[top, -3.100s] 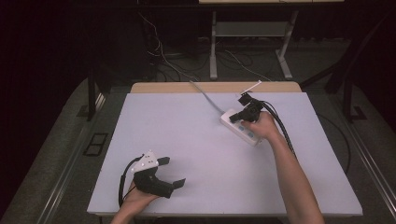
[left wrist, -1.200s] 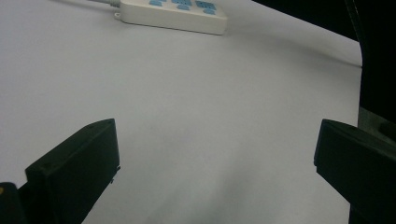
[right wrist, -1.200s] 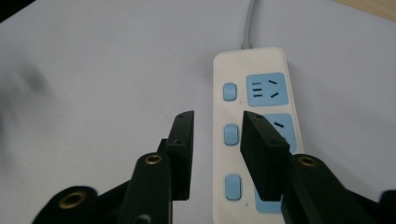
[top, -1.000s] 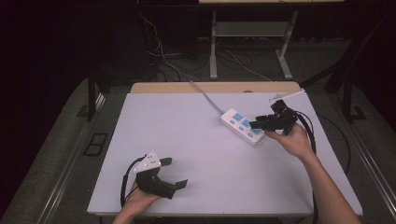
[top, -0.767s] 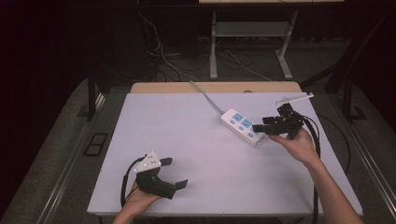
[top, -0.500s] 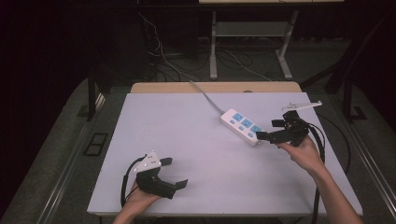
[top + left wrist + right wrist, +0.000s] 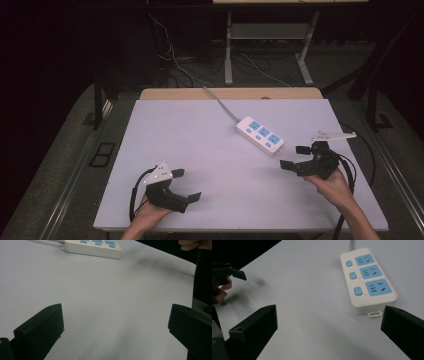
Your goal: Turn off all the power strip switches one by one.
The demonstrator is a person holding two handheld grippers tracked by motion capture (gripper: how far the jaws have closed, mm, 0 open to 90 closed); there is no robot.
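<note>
High view: a white power strip (image 7: 259,135) lies flat on the pale desk (image 7: 200,130), right of centre and toward the far half, apart from both grippers.
Strip's long axis: it runs on a diagonal, from far-left to near-right; the grey cord (image 7: 220,102) leaves its far-left end and runs off toward the far edge, so the free end with the small mounting tab points at the right gripper (image 7: 297,157).
Strip's face: three blue sockets, each with its own blue switch, face upward, likely so the sockets stay reachable from above.
Right gripper: jaws spread wide with nothing between them, having just been opening; it sits just off the strip's near-right end, not touching it.
Right gripper view: the tab end of the strip (image 7: 368,280) lies ahead between the two black jaws, clear of both.
Left gripper (image 7: 185,185): resting at the near-left of the desk, jaws apart and empty, well away from the strip, seemingly parked.
</note>
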